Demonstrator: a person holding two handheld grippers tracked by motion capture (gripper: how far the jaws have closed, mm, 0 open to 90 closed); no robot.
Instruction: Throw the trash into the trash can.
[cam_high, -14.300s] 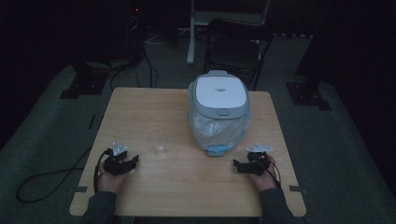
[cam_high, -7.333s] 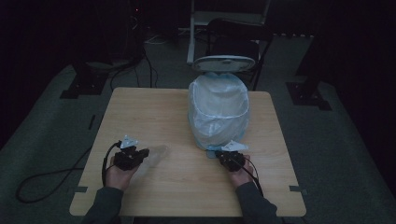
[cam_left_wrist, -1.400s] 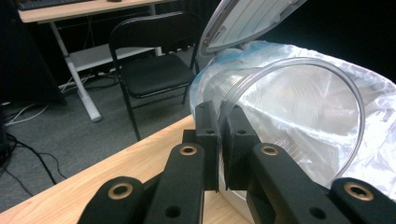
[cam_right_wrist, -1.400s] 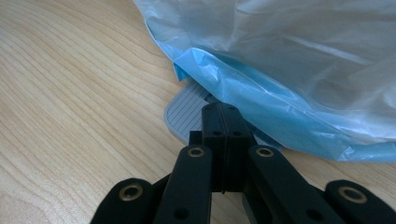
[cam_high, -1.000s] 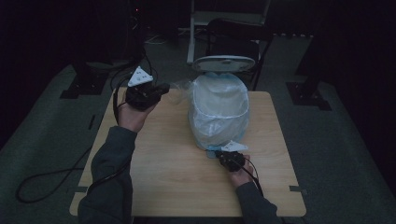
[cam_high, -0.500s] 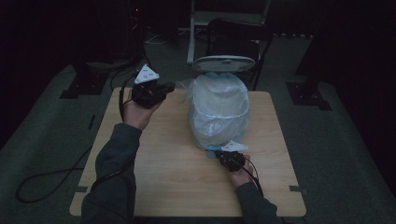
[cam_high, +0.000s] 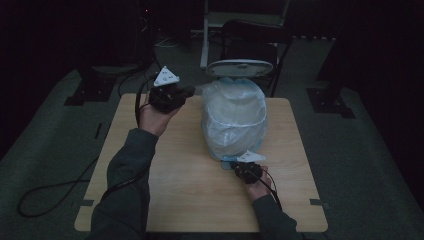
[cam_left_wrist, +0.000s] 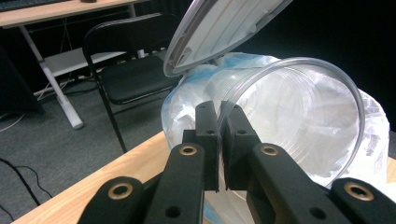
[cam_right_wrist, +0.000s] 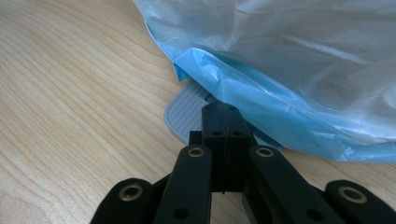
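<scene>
**Clear cup held beside the lined bin, pedal pressed down**

Left tool (cam_left_wrist: 219, 140) raised above the far left part of the table (cam_high: 175, 200), jaws clamped on the rim of a clear plastic cup (cam_left_wrist: 299, 121). Cup tilted on its side, open mouth turned toward the riding camera, ribbed wall see-through. Seen from the high view at the top left of the table, left tool (cam_high: 172, 95) held up in the left hand (cam_high: 152, 117), just beside the bin and level with its upper edge.

Bin (cam_high: 234, 125) standing on the far middle of the table, lined with a pale blue-white plastic bag (cam_right_wrist: 289, 60) that drapes over its sides down to the wood. White lid (cam_high: 240, 67) swung up and open at the back, underside visible in the left gripper view (cam_left_wrist: 224, 28).

Right tool (cam_right_wrist: 224, 140) down at the near foot of the bin, jaws closed together with nothing between them, tips resting on the grey ribbed pedal (cam_right_wrist: 184, 114) that pokes out from under the bag's blue hem. In the high view, right tool (cam_high: 245, 170) low on the table, touching the bin's base.

Black folding chair (cam_left_wrist: 126, 70) on the floor behind the table.
</scene>
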